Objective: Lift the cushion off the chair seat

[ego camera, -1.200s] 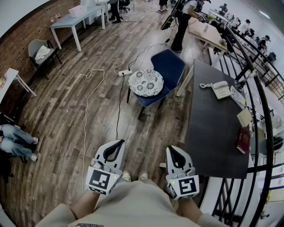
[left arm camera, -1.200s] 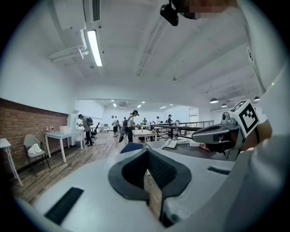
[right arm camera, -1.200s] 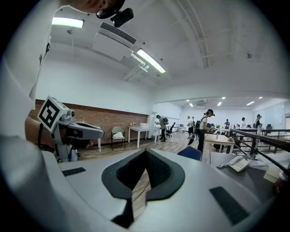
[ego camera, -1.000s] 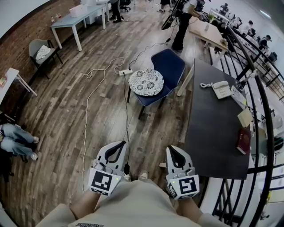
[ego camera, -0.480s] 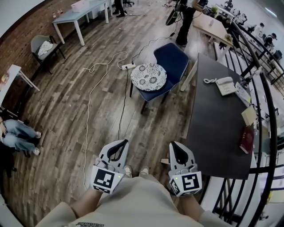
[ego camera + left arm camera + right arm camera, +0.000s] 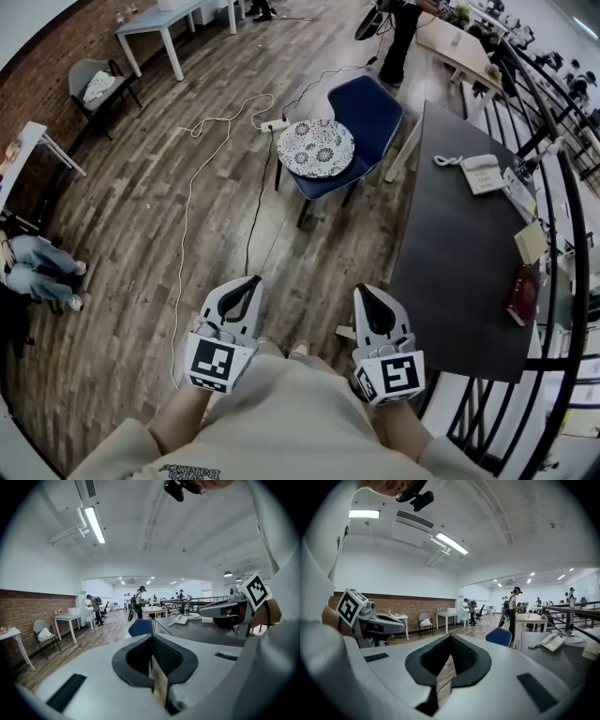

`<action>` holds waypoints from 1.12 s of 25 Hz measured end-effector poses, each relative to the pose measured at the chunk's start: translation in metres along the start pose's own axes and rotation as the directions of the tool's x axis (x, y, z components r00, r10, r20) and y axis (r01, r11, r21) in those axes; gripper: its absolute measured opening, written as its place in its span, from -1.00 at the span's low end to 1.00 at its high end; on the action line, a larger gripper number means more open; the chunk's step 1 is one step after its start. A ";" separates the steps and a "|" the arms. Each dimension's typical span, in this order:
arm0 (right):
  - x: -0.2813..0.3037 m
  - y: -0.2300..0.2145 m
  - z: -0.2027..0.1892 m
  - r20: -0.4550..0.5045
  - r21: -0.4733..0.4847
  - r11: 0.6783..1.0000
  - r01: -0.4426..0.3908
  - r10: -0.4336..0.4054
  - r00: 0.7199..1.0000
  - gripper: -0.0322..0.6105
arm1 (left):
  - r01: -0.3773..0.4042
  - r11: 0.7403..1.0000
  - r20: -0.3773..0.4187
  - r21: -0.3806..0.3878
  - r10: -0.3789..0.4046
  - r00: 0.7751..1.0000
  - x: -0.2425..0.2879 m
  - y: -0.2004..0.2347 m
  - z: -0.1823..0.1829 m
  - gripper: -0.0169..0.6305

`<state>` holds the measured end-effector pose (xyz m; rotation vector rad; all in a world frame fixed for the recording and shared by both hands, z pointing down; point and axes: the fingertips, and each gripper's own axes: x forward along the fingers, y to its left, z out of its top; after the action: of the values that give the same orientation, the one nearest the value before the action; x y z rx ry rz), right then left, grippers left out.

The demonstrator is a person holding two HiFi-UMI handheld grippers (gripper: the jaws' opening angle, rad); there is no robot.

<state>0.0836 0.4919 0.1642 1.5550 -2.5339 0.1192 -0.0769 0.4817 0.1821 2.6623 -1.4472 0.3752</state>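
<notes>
Shifted slightly, left gripper [image 6: 249,284] and right gripper [image 6: 365,294] are closed, empty; one cushion [image 6: 316,148] lies on one chair [image 6: 371,108].

- Cushion [image 6: 316,148] on seat of chair [image 6: 367,105], far centre.
- Power strip [image 6: 275,124] on floor just left of chair. Cable [image 6: 186,220] trails from there toward near left.
- Desk [image 6: 450,262] right of chair, reaching nearer. Phone [image 6: 486,173] on its far end, book [image 6: 522,293] nearer, by its right edge.
- Second table [image 6: 169,21] far left. Small chair [image 6: 98,89] by left wall, nearer than that table.
- Seated person's legs [image 6: 42,279] at left edge.
- Left gripper [image 6: 249,284] and right gripper [image 6: 362,292] near centre, side by side, well apart from chair.
</notes>
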 end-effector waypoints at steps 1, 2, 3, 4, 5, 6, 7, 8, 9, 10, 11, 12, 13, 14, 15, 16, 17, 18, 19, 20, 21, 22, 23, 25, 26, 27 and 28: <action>0.000 -0.003 -0.001 0.006 -0.004 1.000 -0.005 0.005 1.000 -0.89 | -0.008 1.000 0.002 0.003 0.008 1.000 0.002 -0.001 0.000 -0.93; 0.001 -0.005 -0.001 0.013 -0.009 1.000 -0.014 0.014 1.000 -0.89 | -0.013 1.000 0.003 0.006 0.013 1.000 0.004 -0.002 0.000 -0.93; 0.002 -0.006 -0.002 0.020 -0.017 1.000 -0.026 0.026 0.999 -0.89 | -0.016 1.000 0.004 0.011 0.016 1.000 0.006 -0.004 -0.001 -0.93; 0.004 -0.007 -0.002 0.025 -0.032 0.999 -0.039 0.040 0.999 -0.89 | -0.016 1.000 0.005 0.017 0.016 1.000 0.009 -0.006 -0.001 -0.93; 0.006 -0.007 -0.001 0.028 -0.049 0.997 -0.052 0.053 0.998 -0.89 | -0.013 1.000 0.006 0.024 0.013 1.000 0.011 -0.008 0.000 -0.93; 0.008 -0.008 0.000 0.029 -0.065 0.996 -0.060 0.062 0.998 -0.89 | -0.008 1.000 0.008 0.030 0.008 1.000 0.014 -0.011 0.000 -0.93; 0.010 -0.010 0.001 0.032 -0.075 0.995 -0.064 0.067 0.997 -0.89 | -0.002 0.999 0.012 0.037 0.002 1.000 0.017 -0.014 0.002 -0.93; 0.011 -0.013 0.002 0.037 -0.079 0.995 -0.063 0.066 0.997 -0.89 | 0.002 0.999 0.017 0.044 -0.003 1.000 0.020 -0.016 0.003 -0.93; 0.012 -0.016 0.003 0.045 -0.077 0.995 -0.058 0.061 0.997 -0.89 | 0.006 0.999 0.024 0.053 -0.008 1.000 0.024 -0.019 0.005 -0.93; 0.012 -0.020 0.003 0.053 -0.070 0.996 -0.049 0.053 0.997 -0.89 | 0.010 0.998 0.032 0.062 -0.012 0.999 0.029 -0.021 0.006 -0.93; 0.013 -0.024 0.003 0.061 -0.061 0.997 -0.039 0.043 0.997 -0.89 | 0.015 0.998 0.038 0.067 -0.017 0.999 0.034 -0.022 0.008 -0.93; 0.014 -0.028 0.003 0.067 -0.051 0.998 -0.030 0.033 0.997 -0.89 | 0.020 0.998 0.040 0.066 -0.022 0.999 0.038 -0.024 0.009 -0.93; 0.016 -0.031 0.002 0.072 -0.041 0.999 -0.021 0.024 0.997 -0.89 | 0.025 0.998 0.042 0.064 -0.028 0.999 0.043 -0.025 0.009 -0.93; 0.017 -0.034 0.000 0.075 -0.031 0.999 -0.016 0.018 0.997 -0.89 | 0.030 0.997 0.045 0.066 -0.033 0.998 0.047 -0.025 0.010 -0.93; 0.019 -0.036 -0.002 0.079 -0.023 1.000 -0.013 0.014 0.997 -0.89 | 0.035 0.996 0.052 0.076 -0.039 0.998 0.051 -0.025 0.010 -0.93; 0.021 -0.038 -0.004 0.085 -0.016 1.000 -0.012 0.013 0.996 -0.89 | 0.039 0.995 0.058 0.089 -0.044 0.997 0.056 -0.023 0.010 -0.93; 0.025 -0.040 -0.006 0.090 -0.013 1.000 -0.012 0.013 0.996 -0.89 | 0.042 0.994 0.059 0.097 -0.048 0.997 0.061 -0.022 0.009 -0.93; 0.031 -0.043 -0.009 0.092 -0.012 1.000 -0.010 0.011 0.996 -0.89 | 0.045 0.994 0.055 0.098 -0.051 0.997 0.066 -0.019 0.008 -0.93; 0.037 -0.046 -0.011 0.090 -0.011 1.000 -0.006 0.007 0.996 -0.89 | 0.048 0.994 0.052 0.097 -0.054 0.997 0.072 -0.016 0.007 -0.93; 0.045 -0.050 -0.013 0.087 -0.009 1.000 -0.002 0.003 0.996 -0.89 | 0.052 0.994 0.050 0.098 -0.057 0.997 0.079 -0.012 0.007 -0.93; 0.053 -0.053 -0.015 0.083 -0.005 1.000 0.003 -0.002 0.997 -0.89 | 0.056 0.994 0.050 0.097 -0.061 0.997 0.085 -0.007 0.007 -0.93; 0.062 -0.057 -0.016 0.080 -0.001 1.000 0.007 -0.007 0.997 -0.89 | 0.059 0.994 0.049 0.094 -0.064 0.997 0.092 -0.002 0.006 -0.93; 0.071 -0.060 -0.017 0.078 0.003 1.000 0.012 -0.012 0.997 -0.89 | 0.063 0.994 0.047 0.091 -0.067 0.997 0.099 0.005 0.005 -0.93; 0.089 -0.068 -0.018 0.078 0.006 1.000 0.019 -0.019 0.997 -0.89 | 0.067 0.994 0.047 0.091 -0.071 0.996 0.116 0.019 0.005 -0.93; 0.099 -0.072 -0.018 0.078 0.003 1.000 0.022 -0.022 0.997 -0.89 | 0.067 0.993 0.050 0.097 -0.072 0.996 0.125 0.027 0.007 -0.93; 0.111 -0.076 -0.019 0.075 -0.002 1.000 0.024 -0.024 0.997 -0.89 | 0.065 0.992 0.055 0.103 -0.071 0.996 0.135 0.036 0.008 -0.93; 0.123 -0.080 -0.019 0.070 -0.005 1.000 0.026 -0.026 0.997 -0.89 | 0.064 0.992 0.057 0.107 -0.070 0.996 0.145 0.045 0.010 -0.93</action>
<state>0.1023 0.3501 0.2035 1.6162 -2.5629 0.0547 -0.0373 0.3368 0.2076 2.8208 -1.3872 0.3782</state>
